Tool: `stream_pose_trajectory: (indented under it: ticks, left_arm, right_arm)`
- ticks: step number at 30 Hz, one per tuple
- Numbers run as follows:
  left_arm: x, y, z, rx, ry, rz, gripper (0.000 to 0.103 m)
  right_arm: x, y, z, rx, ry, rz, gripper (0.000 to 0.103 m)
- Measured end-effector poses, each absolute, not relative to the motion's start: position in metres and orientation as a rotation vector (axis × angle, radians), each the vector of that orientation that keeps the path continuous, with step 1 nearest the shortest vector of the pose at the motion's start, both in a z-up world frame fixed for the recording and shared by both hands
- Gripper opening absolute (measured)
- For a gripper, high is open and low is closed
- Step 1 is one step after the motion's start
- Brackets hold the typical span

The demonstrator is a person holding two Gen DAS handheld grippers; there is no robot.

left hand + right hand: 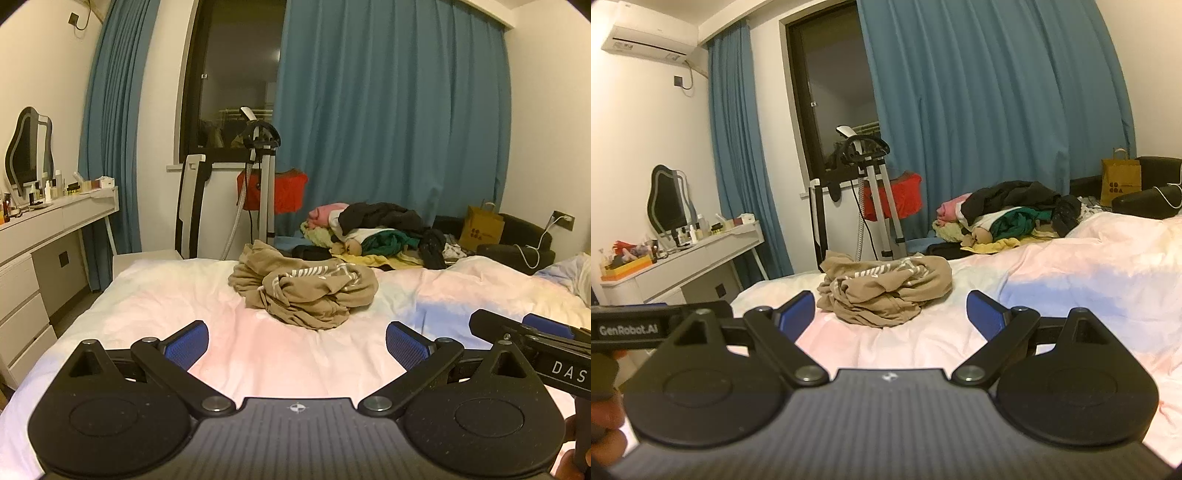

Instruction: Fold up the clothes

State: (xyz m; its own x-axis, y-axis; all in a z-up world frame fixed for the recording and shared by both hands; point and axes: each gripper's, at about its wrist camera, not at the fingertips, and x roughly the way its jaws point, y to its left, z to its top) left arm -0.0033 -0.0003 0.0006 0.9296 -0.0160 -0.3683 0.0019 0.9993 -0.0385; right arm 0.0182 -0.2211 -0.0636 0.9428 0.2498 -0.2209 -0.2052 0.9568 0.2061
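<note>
A crumpled tan garment (306, 291) with white print lies in a heap on the pale pink-and-white bed sheet (184, 306). It also shows in the right wrist view (886, 291). My left gripper (297, 347) is open and empty, held above the sheet short of the garment. My right gripper (891, 317) is open and empty, also short of the garment. The right gripper's body shows at the right edge of the left wrist view (532, 339).
A pile of mixed clothes (380, 232) lies at the bed's far side. A garment steamer stand (264, 177) and blue curtains (388, 110) stand behind. A white dresser (44, 236) with bottles is at left. A paper bag (480, 227) sits far right.
</note>
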Motion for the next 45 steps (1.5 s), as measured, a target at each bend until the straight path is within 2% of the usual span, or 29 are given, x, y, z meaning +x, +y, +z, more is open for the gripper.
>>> stream_pose_trajectory:
  ticks: [17,37,45]
  left_arm:
    - [-0.019,-0.001,-0.004,0.012,0.349,0.007,0.103]
    - [-0.029,0.002,-0.007,0.011,0.340,-0.018,0.103]
    - [0.000,-0.003,-0.004,0.000,0.410,-0.055,0.103]
  right_arm:
    - [0.014,-0.222,-0.072,0.184,0.221,0.240,0.091]
    - [0.000,-0.211,-0.051,0.260,0.209,0.156,0.090]
    - [0.025,-0.229,-0.032,0.373,0.218,0.157,0.090]
